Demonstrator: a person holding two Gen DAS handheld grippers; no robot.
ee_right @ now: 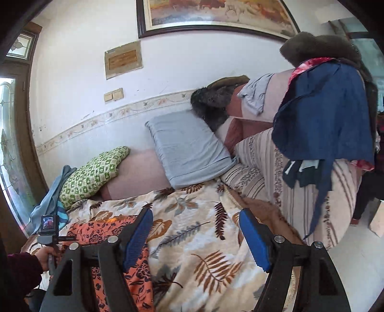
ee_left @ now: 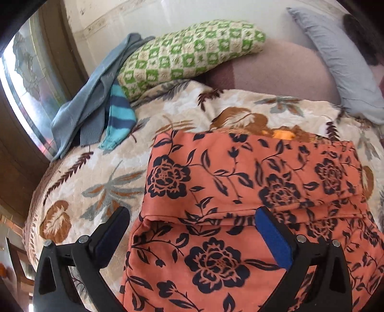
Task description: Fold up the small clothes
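- a plush leaf-print blanket [ee_left: 100,182] covers the bed under a white wall with a framed picture [ee_right: 216,16].
- the folded orange floral garment [ee_left: 240,172] lies flat on the blanket, near a green checked pillow [ee_left: 189,50].
- left gripper [ee_left: 192,218] spread wide over the garment, empty.
- right gripper [ee_right: 195,224] spread above the blanket, empty.

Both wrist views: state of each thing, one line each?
orange floral garment: folded, flat on the blanket
left gripper: open, above the garment, holding nothing
right gripper: open, empty, over the leaf-print blanket
striped sock: loose, unfolded, by the green checked pillow
grey-blue garment: crumpled, unfolded
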